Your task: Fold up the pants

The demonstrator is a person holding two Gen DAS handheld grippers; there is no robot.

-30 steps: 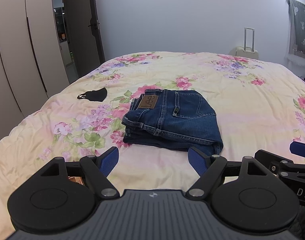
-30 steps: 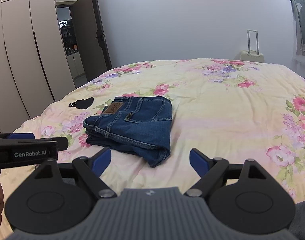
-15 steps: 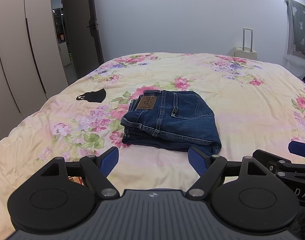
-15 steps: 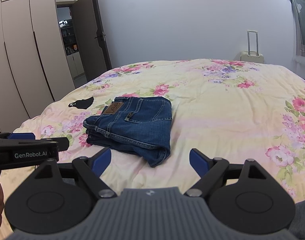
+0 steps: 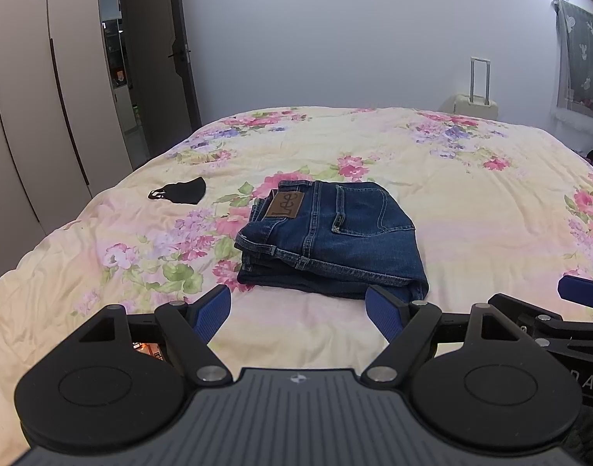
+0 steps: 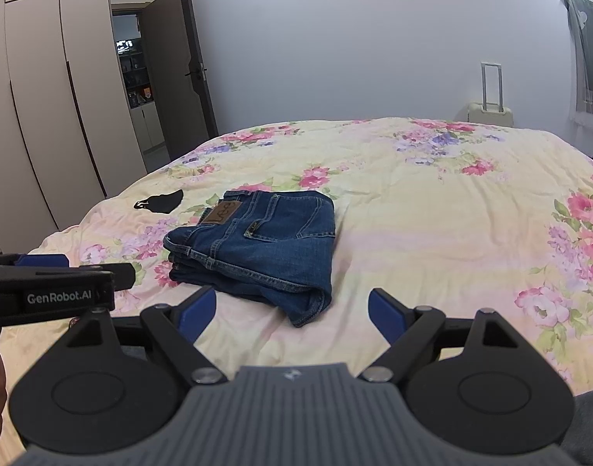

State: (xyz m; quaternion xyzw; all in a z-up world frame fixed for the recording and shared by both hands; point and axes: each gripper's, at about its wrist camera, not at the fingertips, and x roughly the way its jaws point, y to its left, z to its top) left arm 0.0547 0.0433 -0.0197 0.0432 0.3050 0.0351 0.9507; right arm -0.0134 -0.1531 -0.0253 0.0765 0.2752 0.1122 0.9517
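Holding both tools back from the near edge of the bed (image 5: pixel 471 209), left tool (image 5: pixel 298 306) and right tool (image 6: pixel 292 306) alike spread open and gripping nothing. Drifting only slightly against the previous second; jeans (image 5: pixel 331 237) lying unmoved as a compact folded stack, set toward the bed's near left part, label uppermost, clear of both tools. Judging the fold complete, withdrawal under way. Noting a black mask (image 5: pixel 179 193) near the left edge.

Bare quilt (image 5: pixel 471 209) right of the folded jeans (image 5: pixel 335 237); black mask (image 5: pixel 179 191) well apart on their left.
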